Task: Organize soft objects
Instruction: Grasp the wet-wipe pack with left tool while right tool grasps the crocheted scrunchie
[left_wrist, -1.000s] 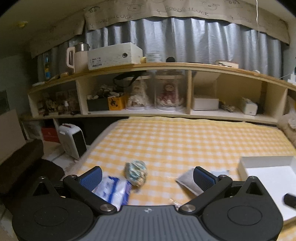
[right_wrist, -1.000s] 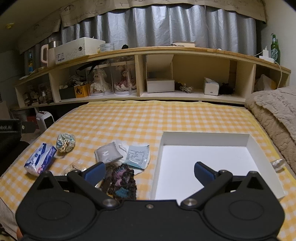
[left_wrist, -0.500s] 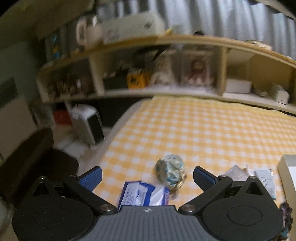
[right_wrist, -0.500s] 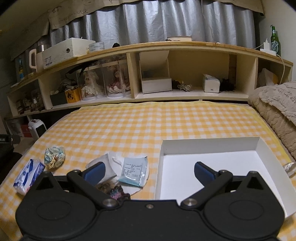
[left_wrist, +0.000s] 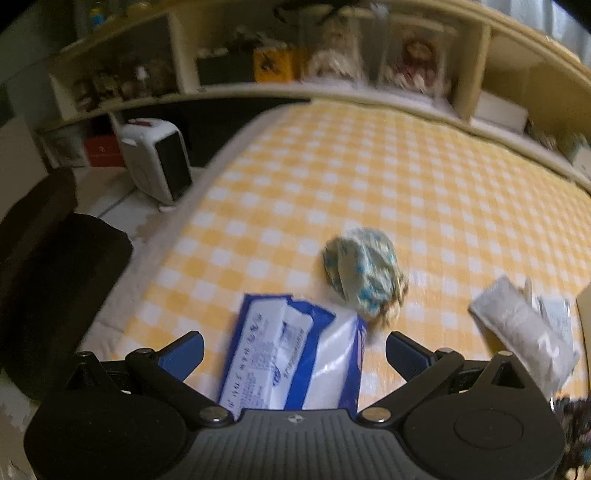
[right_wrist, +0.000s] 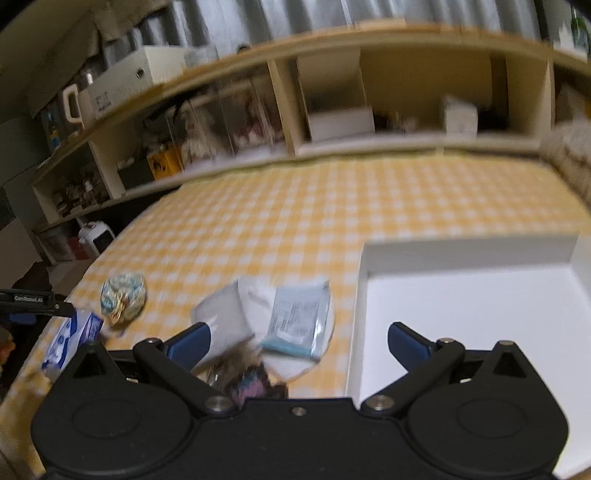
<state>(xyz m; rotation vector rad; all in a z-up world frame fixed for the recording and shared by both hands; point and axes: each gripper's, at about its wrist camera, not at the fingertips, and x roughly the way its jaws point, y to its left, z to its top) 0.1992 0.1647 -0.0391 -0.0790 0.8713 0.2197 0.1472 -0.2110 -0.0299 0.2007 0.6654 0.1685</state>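
A blue-and-white tissue pack (left_wrist: 291, 350) lies on the yellow checked bed cover, between the wide-open jaws of my left gripper (left_wrist: 295, 350). A crumpled blue-patterned cloth ball (left_wrist: 364, 271) sits just beyond it. A grey pouch (left_wrist: 524, 332) lies to the right. In the right wrist view the tissue pack (right_wrist: 72, 338), the cloth ball (right_wrist: 123, 295), the grey pouch (right_wrist: 225, 314), a white mask with a clear packet (right_wrist: 299, 317) and a dark knitted item (right_wrist: 247, 376) lie left of a white tray (right_wrist: 461, 254). My right gripper (right_wrist: 297, 341) is open and empty above them.
A wooden shelf unit (right_wrist: 332, 110) with dolls and boxes runs along the far side of the bed. A white heater (left_wrist: 155, 158) stands on the floor at the left. A beige blanket (right_wrist: 569, 155) lies at the right edge.
My left gripper has moved left and down, and the tissue pack now lies between its jaws. My right gripper has tilted and shifted left toward the pile. Both views are blurred.
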